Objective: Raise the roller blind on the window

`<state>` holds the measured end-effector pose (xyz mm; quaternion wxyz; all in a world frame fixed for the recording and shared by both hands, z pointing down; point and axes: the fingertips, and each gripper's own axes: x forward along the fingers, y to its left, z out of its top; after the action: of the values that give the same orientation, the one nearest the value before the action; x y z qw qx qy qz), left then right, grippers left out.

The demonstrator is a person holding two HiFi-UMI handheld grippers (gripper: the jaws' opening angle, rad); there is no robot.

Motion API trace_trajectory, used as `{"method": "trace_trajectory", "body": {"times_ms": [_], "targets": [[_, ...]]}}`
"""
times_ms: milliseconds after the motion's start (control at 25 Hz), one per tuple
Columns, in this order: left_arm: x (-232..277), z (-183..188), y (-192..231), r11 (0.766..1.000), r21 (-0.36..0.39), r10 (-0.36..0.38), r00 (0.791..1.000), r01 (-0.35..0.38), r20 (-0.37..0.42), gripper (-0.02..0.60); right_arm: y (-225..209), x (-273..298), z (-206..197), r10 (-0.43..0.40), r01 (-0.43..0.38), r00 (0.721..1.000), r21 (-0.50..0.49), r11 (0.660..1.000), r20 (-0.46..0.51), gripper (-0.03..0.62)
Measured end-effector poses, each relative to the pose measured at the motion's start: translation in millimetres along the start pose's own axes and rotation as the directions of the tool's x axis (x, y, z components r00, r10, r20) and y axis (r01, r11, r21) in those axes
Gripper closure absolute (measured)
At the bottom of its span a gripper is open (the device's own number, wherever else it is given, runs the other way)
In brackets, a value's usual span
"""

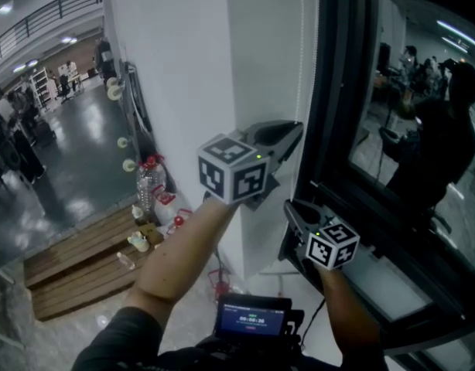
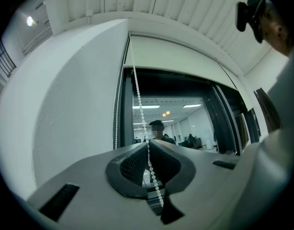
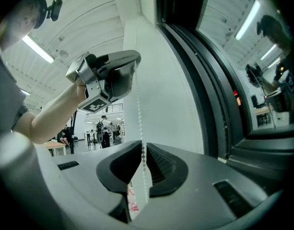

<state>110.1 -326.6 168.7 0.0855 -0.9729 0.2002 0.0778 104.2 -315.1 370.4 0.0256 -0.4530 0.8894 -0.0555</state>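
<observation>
Left gripper clamped on the bead chain beside the window. Right gripper lower, jaws narrowly apart, chain running loose between. Blind sits near the top. I'd pull left straight down along the chain, no sideways drag, and reclamp right before letting go.

Almost no writing can be read

A small dark rectangular screen at the lower edge of the head view carries a row of white digits like a timer, too small to read with certainty.
</observation>
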Motion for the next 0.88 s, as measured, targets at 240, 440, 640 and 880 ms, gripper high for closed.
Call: {"method": "trace_trajectory", "body": {"times_ms": [240, 440, 640, 880], "targets": [[-5, -1, 5, 1.000, 0.000, 0.010, 1.000, -0.010, -0.002, 0.575, -11, -20, 77, -0.009, 0.014, 0.998, -0.102, 0.995, 0.055, 0.513], [-3, -4, 3, 1.000, 0.001, 0.006, 1.000, -0.006, 0.002, 0.575, -4, -16, 162, 0.079, -0.061, 0.984, -0.118, 0.991, 0.157, 0.487], [-2, -3, 2, 1.000, -0.014, 0.006, 1.000, -0.006, 0.012, 0.575, 23, -8, 255, 0.132, -0.090, 0.960, -0.177, 0.980, 0.246, 0.487], [-8, -2, 4, 1.000, -0.014, 0.008, 1.000, -0.008, 0.010, 0.575, 40, 7, 303, 0.142, -0.089, 0.947, -0.191, 0.978, 0.287, 0.487]]}}
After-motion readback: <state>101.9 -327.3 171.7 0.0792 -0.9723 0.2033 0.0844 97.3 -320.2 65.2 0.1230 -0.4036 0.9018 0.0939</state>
